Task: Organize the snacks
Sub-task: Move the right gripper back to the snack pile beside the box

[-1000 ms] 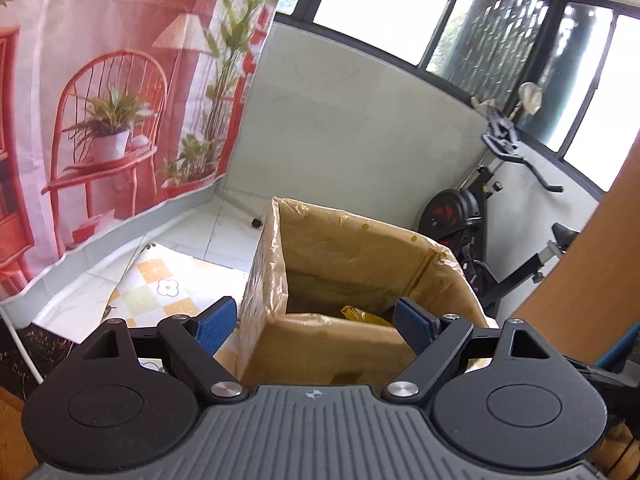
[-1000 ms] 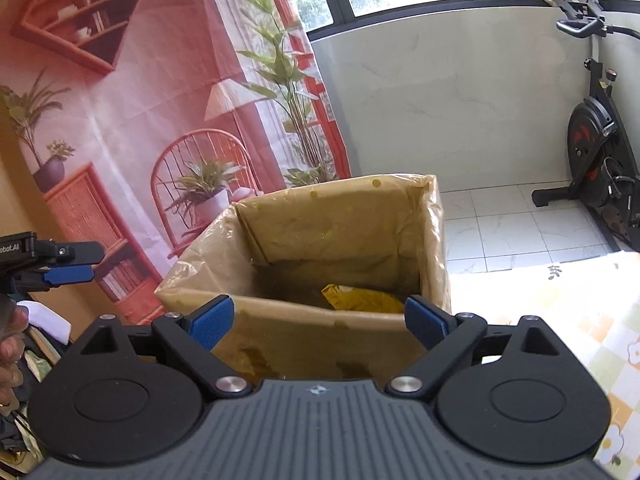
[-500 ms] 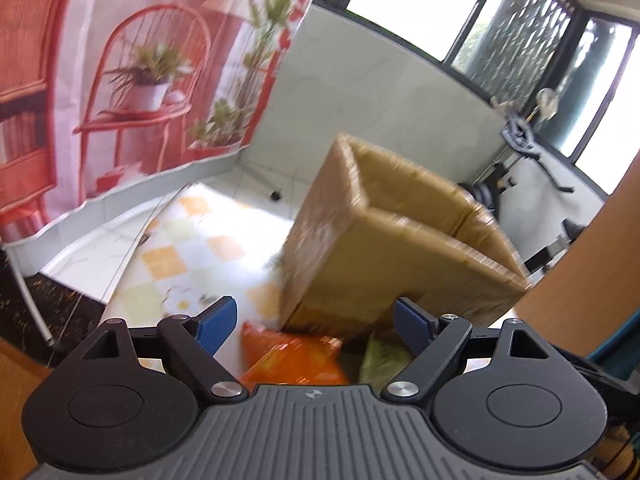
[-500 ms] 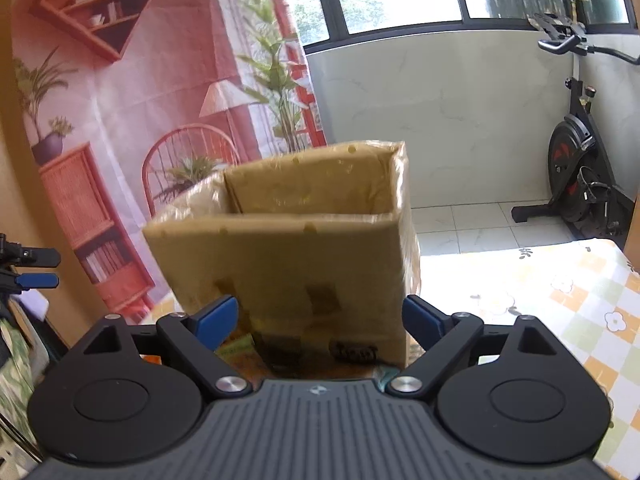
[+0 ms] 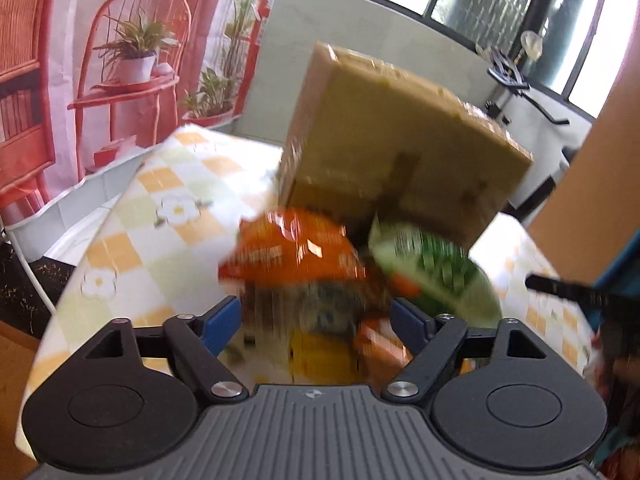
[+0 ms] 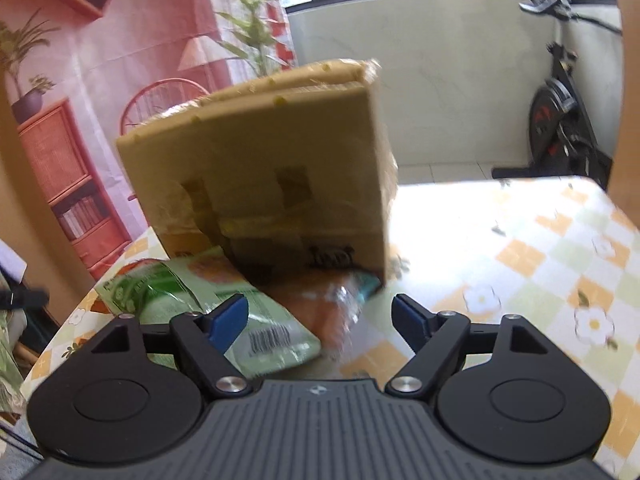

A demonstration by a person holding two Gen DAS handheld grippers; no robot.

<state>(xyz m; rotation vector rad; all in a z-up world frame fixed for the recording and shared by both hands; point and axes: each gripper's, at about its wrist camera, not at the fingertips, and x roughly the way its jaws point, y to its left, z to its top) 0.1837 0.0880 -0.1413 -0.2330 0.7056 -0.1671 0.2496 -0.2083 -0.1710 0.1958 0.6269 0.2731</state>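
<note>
A brown cardboard box stands on the checked tablecloth; it also shows in the right wrist view. Snack bags lie in front of it: an orange bag, a green bag, and blurred yellow and orange packs near my left gripper, which is open and empty just above them. In the right wrist view the green bag and an orange bag lie before my right gripper, which is open and empty.
The table edge drops off at the left. An exercise bike stands by the white wall. A red printed backdrop hangs behind. The tablecloth stretches right of the box.
Both grippers have dropped from looking into the open box to low in front of it. The snack bags on the table have come into view. Both stay open.
</note>
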